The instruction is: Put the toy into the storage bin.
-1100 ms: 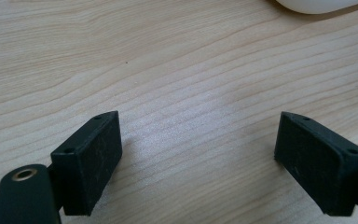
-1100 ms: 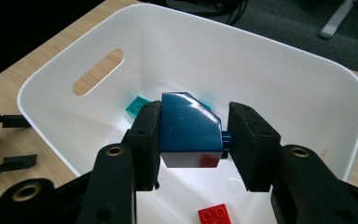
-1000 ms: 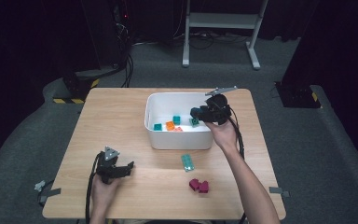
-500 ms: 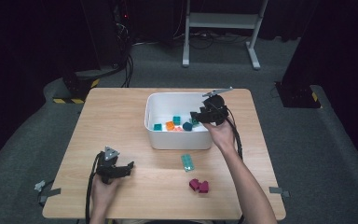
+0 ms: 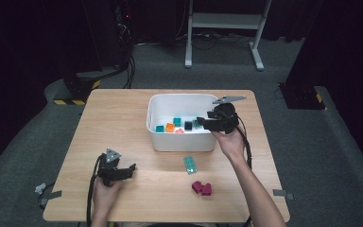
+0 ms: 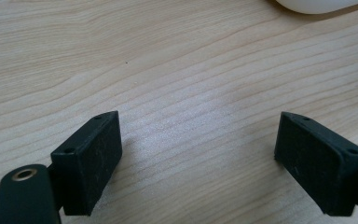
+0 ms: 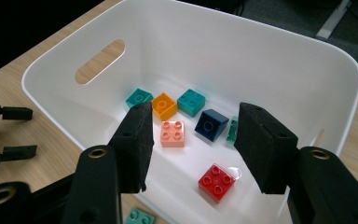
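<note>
Nearest, left gripper parked on the wooden table, jaws wide apart, nothing between. Next out, magenta bricks and a teal plate loose in front of the white bin. Probably light, rigid, slick plastic; best pinched across flat side walls, not studs. Farther, right gripper over the bin, jaws just been opening, empty, red brick lying below.

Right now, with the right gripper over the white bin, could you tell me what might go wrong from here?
The right gripper, whose jaws have just been opening with nothing between them, hangs above the white bin; pulling back low could clip its rim and shove the bin. The teal plate lies flat on the table, so the pads may slide off it. The magenta bricks sit clustered; gripping one could scatter the others.
</note>
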Demonstrator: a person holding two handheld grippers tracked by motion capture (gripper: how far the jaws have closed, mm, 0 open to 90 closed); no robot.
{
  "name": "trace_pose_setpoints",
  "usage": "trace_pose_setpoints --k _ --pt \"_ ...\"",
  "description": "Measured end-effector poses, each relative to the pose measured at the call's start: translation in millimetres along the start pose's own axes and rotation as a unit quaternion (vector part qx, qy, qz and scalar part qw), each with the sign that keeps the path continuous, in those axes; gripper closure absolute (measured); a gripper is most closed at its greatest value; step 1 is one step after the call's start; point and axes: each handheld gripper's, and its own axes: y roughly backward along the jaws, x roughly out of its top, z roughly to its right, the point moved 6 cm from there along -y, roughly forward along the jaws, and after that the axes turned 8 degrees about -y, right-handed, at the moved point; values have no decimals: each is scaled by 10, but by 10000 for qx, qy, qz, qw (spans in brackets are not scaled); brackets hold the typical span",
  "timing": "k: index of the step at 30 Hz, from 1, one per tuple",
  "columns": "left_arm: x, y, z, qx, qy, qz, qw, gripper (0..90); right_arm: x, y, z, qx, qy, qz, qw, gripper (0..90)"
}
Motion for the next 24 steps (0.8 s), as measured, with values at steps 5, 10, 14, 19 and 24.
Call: trace_pose_setpoints --k 5,10,14,19,24 --pt "0 0 0 0 -2 -1 10000 149 -84 138 3 42 -17 134 9999 466" --pt "0 0 0 1 -3 -1 10000 149 -208 274 7 100 -48 262 9996 466" --pt "0 0 0 1 -4 -1 10000 149 -323 369 8 123 -74 334 9993 465" --pt "0 0 0 2 -2 -1 10000 149 -497 478 -19 97 -1 415 9991 463" --pt "0 0 1 4 0 -1 10000 149 -701 554 -67 74 57 456 9989 461"
